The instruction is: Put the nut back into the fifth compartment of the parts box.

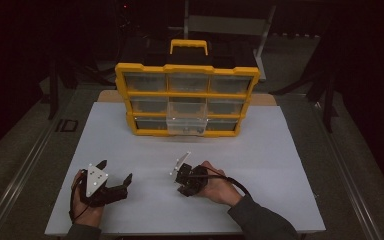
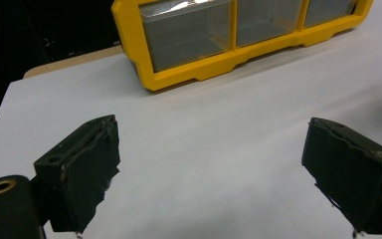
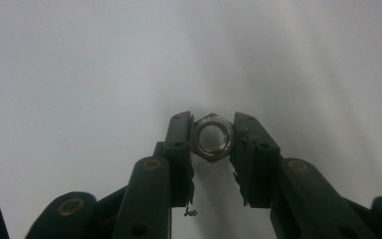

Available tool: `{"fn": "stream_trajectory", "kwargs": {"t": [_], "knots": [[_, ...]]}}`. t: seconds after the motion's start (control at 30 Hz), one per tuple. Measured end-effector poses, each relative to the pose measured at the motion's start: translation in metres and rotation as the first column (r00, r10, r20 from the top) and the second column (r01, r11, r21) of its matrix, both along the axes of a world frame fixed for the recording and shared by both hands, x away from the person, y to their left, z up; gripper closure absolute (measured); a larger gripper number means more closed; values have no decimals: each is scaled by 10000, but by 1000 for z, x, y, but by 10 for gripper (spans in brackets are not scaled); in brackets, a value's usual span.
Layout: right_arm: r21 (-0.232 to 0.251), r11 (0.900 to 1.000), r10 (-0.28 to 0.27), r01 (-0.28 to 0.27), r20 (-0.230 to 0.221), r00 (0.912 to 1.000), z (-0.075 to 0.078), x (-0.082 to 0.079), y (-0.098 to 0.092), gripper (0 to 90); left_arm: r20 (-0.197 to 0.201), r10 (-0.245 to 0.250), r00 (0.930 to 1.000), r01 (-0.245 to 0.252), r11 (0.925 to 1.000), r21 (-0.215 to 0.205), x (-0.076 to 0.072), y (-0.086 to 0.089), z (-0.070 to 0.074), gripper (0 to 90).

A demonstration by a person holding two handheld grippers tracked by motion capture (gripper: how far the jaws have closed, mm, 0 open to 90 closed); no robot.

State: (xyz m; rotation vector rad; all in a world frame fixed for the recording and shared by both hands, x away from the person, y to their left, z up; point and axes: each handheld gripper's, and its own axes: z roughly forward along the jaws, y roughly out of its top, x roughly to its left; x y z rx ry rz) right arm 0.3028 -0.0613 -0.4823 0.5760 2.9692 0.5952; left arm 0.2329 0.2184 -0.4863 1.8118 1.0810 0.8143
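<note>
In the right gripper view a metal hex nut (image 3: pixel 212 138) lies flat on the white table, and my right gripper (image 3: pixel 212 142) is shut on it, one black pad pressing each side. In the high view the right gripper (image 1: pixel 182 186) points down at the table in the person's right hand, in front of the organizer. To its left my left gripper (image 1: pixel 115 171) rests low over the table, held in the left hand. Its jaws stand wide open with nothing between them (image 2: pixel 214 174).
A yellow drawer organizer (image 1: pixel 186 67) with clear drawers stands at the back of the white table (image 1: pixel 260 165). Its bottom middle drawer (image 1: pixel 186 125) is pulled out toward me. The organizer's lower left corner (image 2: pixel 179 74) shows ahead of the left gripper. Dark floor surrounds the table.
</note>
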Motion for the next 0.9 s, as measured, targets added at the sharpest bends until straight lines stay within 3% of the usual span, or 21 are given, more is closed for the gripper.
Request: {"fn": "stream_trajectory", "kwargs": {"t": [0.9], "knots": [[219,9996,-184,180,191,9996,23,6,-7,703,0,-3,10000,3,10000,-5,0,0,0,74]]}}
